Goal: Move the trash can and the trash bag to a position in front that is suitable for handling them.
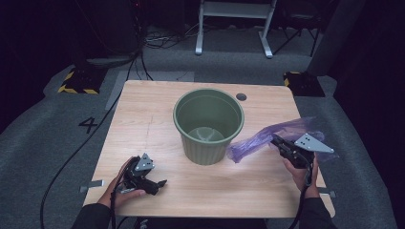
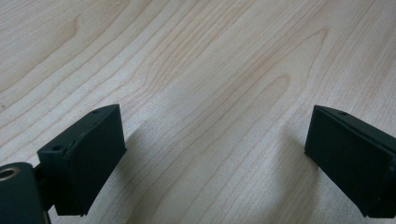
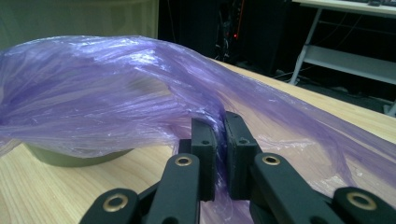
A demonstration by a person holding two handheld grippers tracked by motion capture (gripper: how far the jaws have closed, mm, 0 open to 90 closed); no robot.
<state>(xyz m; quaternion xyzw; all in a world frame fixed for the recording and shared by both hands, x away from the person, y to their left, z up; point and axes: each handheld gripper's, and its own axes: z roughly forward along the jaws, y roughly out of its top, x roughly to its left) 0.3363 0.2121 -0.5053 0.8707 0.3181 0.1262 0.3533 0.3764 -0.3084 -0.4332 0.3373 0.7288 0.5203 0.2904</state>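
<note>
Pinching purple bag [image 3: 116, 93] — right gripper [image 3: 220, 135] raised beside bin [image 1: 208, 125].

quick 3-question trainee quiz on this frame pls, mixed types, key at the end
1. True or false: the right gripper is shut on the purple bag.
2. The left gripper is: A) holding the bag B) open over the bare table C) inside the bin.
3. What stands mid-table between the two grippers?

Key:
1. True
2. B
3. The green bin, upright and open-topped.
</note>
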